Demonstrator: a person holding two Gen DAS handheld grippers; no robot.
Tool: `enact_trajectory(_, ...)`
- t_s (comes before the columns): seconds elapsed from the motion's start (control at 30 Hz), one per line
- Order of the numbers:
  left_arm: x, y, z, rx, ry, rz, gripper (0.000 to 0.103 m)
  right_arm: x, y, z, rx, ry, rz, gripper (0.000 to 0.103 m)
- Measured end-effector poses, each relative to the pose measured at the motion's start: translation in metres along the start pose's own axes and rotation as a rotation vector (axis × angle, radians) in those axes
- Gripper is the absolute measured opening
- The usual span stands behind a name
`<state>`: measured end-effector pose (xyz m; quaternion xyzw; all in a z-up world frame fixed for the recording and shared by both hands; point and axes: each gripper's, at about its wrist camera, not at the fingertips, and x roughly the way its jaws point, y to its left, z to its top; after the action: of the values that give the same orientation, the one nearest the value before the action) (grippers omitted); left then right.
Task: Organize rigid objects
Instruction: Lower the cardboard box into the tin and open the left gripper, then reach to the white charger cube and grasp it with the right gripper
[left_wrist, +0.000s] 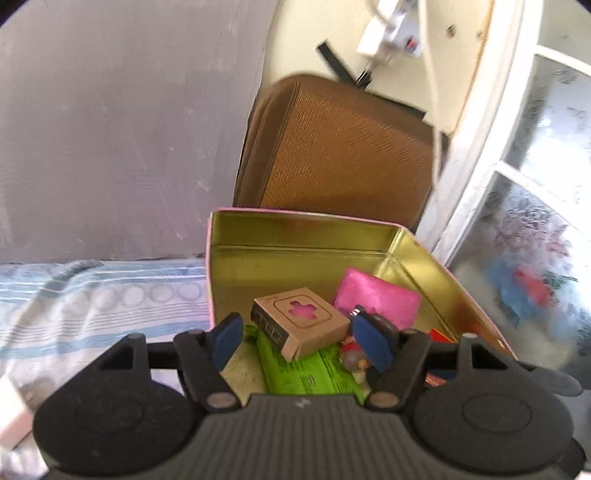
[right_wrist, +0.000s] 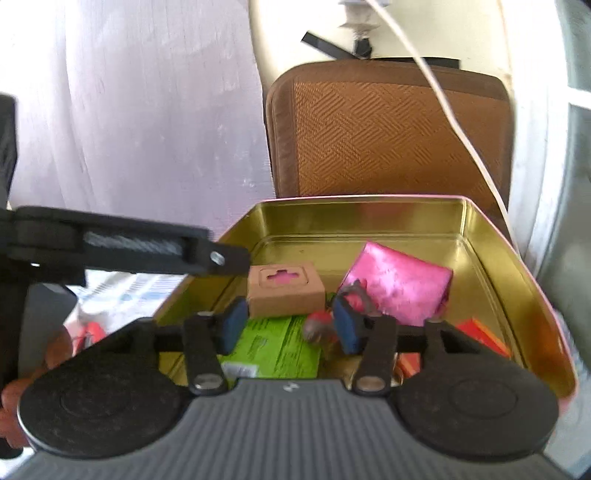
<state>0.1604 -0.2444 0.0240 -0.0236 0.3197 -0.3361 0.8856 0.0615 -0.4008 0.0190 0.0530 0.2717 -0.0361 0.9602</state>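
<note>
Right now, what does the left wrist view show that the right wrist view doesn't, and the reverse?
Only the left wrist view shows the blue-striped cloth left of the tin and the patterned glass window at the right.

Only the right wrist view shows the other gripper's black body reaching in from the left, and a white cable crossing the brown woven case.

Both show the open gold-lined tin holding a small cardboard box, a pink packet and a green packet, with open jaws over them.

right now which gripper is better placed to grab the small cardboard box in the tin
Probably the left. The left gripper is open with the cardboard box right between its fingers. The right gripper is open too, but its box sits beyond its fingertips.
</note>
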Motion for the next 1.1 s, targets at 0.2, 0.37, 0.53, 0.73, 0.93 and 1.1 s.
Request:
enact_trajectory(0.2, -0.05, 0.009, -0.027, -0.016, -0.032, 0.027, 0.068, 0.0, 0.009, 0.002, -0.005, 0.046, 0.033, 0.025)
enact_trajectory(0.37, -0.088, 0.028, -0.057, -0.035, -0.018, 0.07, 0.068, 0.061, 0.01, 0.026, 0.032, 0.237, 0.031, 0.025)
enact_trajectory(0.53, -0.121, 0.048, -0.087, 0.006, -0.027, 0.132, 0.068, 0.103, 0.008, 0.037, 0.087, 0.291, -0.056, 0.027)
enact_trajectory(0.73, -0.146, 0.092, -0.123, -0.012, -0.031, 0.225, 0.068, 0.09, 0.014, 0.045, 0.122, 0.189, -0.101, 0.028)
enact_trajectory(0.93, -0.158, 0.155, -0.14, -0.111, -0.03, 0.372, 0.068, 0.044, 0.056, 0.05, 0.019, 0.117, -0.012, 0.028)
enact_trajectory(1.1, -0.172, 0.2, -0.144, -0.209, -0.074, 0.467, 0.068, 0.031, 0.114, 0.051, -0.068, 0.109, 0.134, 0.031)
